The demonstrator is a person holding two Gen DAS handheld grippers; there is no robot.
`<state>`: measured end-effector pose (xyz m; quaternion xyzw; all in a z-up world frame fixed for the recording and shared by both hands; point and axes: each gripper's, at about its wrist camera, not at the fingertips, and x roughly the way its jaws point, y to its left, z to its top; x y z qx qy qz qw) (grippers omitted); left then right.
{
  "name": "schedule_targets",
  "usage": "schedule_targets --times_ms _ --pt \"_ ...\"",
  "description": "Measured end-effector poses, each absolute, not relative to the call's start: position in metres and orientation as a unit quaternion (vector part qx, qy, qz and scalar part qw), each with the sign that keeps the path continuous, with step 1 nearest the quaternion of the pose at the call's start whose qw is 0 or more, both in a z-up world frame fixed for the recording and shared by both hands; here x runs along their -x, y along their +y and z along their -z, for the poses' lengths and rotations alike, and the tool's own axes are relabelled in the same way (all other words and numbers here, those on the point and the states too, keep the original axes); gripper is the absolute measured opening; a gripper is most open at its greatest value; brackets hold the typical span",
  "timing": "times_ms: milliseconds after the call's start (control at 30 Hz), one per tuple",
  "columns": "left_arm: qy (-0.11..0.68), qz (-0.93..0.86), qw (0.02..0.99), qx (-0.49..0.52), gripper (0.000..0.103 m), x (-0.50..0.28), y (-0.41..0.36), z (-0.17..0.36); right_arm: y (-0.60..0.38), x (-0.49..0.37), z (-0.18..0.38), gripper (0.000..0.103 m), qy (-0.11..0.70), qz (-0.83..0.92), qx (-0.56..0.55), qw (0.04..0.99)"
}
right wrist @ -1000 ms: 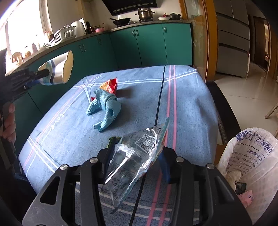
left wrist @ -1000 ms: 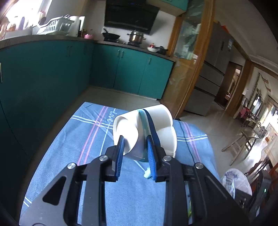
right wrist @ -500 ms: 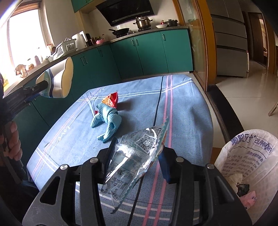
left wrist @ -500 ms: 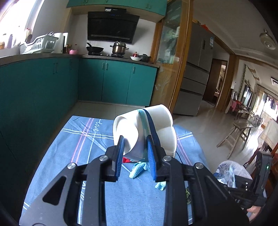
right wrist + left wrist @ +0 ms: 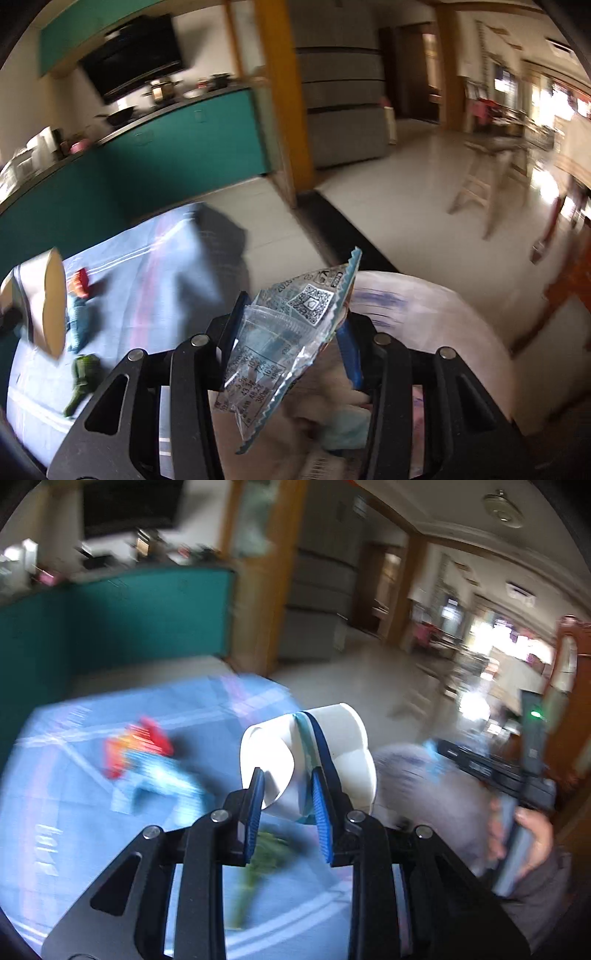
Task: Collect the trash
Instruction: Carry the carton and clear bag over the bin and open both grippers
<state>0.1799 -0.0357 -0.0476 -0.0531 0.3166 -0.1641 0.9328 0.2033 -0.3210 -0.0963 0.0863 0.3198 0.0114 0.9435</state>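
My left gripper [image 5: 286,794] is shut on a crushed white paper cup [image 5: 332,753] and holds it above the blue tablecloth [image 5: 74,842]. The cup also shows in the right wrist view [image 5: 44,299]. My right gripper [image 5: 288,339] is shut on a clear plastic wrapper [image 5: 291,332] with a QR code and holds it over the white-lined trash bin [image 5: 443,325]. The bin appears blurred in the left wrist view [image 5: 413,775].
On the table lie a red wrapper [image 5: 144,738], a teal cloth [image 5: 162,779] and a green scrap [image 5: 83,376]. Teal cabinets [image 5: 147,166] stand behind. A wooden stool [image 5: 484,181] stands on the tiled floor. Trash lies inside the bin [image 5: 343,424].
Both grippers have swung right, toward the bin. The right gripper with the wrapper has moved from above the table to above the bin. Both views are motion-blurred.
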Motion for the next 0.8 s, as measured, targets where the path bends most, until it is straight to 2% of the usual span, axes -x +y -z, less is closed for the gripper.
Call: schedule_targets --times_ms 300,367,400,467,567,633,800 --pt "0.394 0.273 0.877 -0.018 0.028 -0.201 -0.158 0.095 -0.355 -0.181 0.085 0.046 0.286 0.041 -0.093 0.953" --pt "0.403 0.275 0.872 -0.036 0.032 -0.203 -0.174 0.106 -0.361 -0.181 0.089 0.047 0.292 0.048 -0.096 0.951" --pt "0.404 0.274 0.872 -0.041 0.036 -0.204 -0.176 0.108 -0.364 -0.182 0.091 0.049 0.294 0.050 -0.097 0.949" --pt "0.403 0.269 0.873 -0.051 0.051 -0.204 -0.176 0.110 -0.367 -0.183 0.094 0.055 0.301 0.053 -0.098 0.947" --pt "0.387 0.250 0.886 -0.048 0.058 -0.206 -0.167 0.102 -0.368 -0.185 0.097 0.061 0.313 0.056 -0.100 0.943" --pt "0.376 0.228 0.897 -0.044 0.062 -0.210 -0.160 0.094 -0.366 -0.188 0.099 0.064 0.319 0.054 -0.100 0.941" --pt "0.358 0.128 0.924 -0.028 0.063 -0.231 -0.097 0.075 -0.356 -0.189 0.100 0.069 0.321 0.042 -0.092 0.942"
